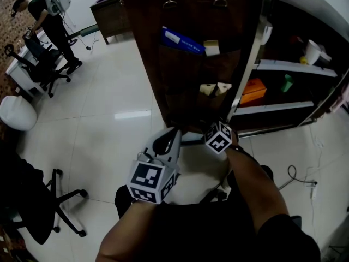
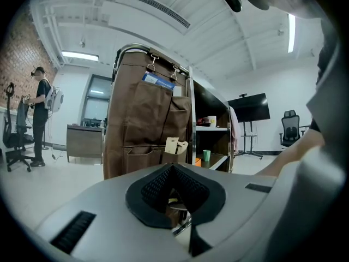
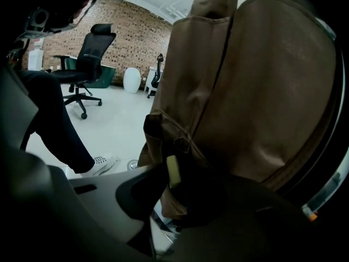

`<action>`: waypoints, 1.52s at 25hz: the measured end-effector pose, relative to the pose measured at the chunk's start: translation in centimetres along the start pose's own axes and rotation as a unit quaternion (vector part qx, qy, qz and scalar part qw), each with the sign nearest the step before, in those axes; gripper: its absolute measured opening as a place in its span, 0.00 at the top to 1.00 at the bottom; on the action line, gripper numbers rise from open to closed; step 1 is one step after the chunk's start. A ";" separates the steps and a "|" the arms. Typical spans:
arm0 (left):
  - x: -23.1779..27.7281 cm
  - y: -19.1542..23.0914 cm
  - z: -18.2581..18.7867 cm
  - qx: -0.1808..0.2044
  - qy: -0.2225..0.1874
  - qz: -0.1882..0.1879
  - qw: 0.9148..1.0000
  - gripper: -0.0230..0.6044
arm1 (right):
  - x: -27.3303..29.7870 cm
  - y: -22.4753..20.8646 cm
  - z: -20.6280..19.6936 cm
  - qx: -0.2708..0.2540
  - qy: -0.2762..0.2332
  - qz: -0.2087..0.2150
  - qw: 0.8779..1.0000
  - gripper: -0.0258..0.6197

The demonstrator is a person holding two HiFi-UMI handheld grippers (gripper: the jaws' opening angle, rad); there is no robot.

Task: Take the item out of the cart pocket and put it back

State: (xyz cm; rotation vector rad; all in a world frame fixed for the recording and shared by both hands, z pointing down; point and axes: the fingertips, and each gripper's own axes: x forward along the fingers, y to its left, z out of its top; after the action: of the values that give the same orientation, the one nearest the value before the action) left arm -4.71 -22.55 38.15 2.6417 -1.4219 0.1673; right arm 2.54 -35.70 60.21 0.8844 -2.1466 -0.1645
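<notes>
Cart pocket organiser [image 1: 185, 64]: plain brown fabric; upper-pocket packet [image 1: 182, 41]: blue, white label; shelf box [image 1: 253, 90]: orange; cup [image 1: 287, 83]: green; marker cubes [image 1: 147, 182]: black-and-white squares; pocket item [image 3: 172, 171]: pale yellow; floor [image 1: 120, 91]: glossy white tile.

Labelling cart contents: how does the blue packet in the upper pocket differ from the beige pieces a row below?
Colour: the blue packet is blue with a white label; the beige pieces are plain tan. Shape: the packet is one long flat strip, slanted; the pieces are two small, stubby ones. Place: the packet sits in the upper row, the pieces a row lower. Both stick out of brown fabric pockets.
</notes>
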 end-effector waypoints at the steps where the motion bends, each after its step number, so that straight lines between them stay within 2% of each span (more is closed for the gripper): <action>1: 0.0 -0.1 0.0 0.000 0.000 -0.002 1.000 0.96 | -0.1 0.1 0.0 -0.002 0.000 0.000 1.000 0.81; 8: 0.2 -0.4 0.0 -0.001 0.000 -0.007 1.000 0.96 | -0.8 0.6 -0.2 -0.006 0.000 0.004 1.000 0.83; 13: 0.3 -0.7 0.0 -0.001 0.000 -0.011 1.000 0.96 | -1.9 -0.6 1.3 0.034 -0.034 0.013 0.999 0.84; 18: 0.6 -1.0 0.1 -0.001 0.000 -0.014 1.000 0.96 | -3.5 -2.0 2.2 0.064 -0.050 0.002 0.997 0.84; 24: 0.7 -1.0 0.3 -0.006 -0.004 -0.015 1.000 0.96 | -7.0 -3.1 4.2 0.127 -0.085 -0.017 0.988 0.84; 30: 0.1 -0.6 0.7 -0.007 -0.011 -0.007 1.000 0.96 | -11.7 -4.0 6.0 0.202 -0.124 -0.021 0.971 0.84; 38: -0.6 -1.5 1.5 -0.006 -0.025 -0.010 1.000 0.96 | -19.9 -3.9 10.0 0.194 -0.181 -0.048 0.963 0.84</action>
State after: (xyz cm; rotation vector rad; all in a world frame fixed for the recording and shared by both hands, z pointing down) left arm -3.73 -21.54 36.47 2.6681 -1.4052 0.0914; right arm 6.31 -27.55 39.47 1.2642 -2.5263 0.0567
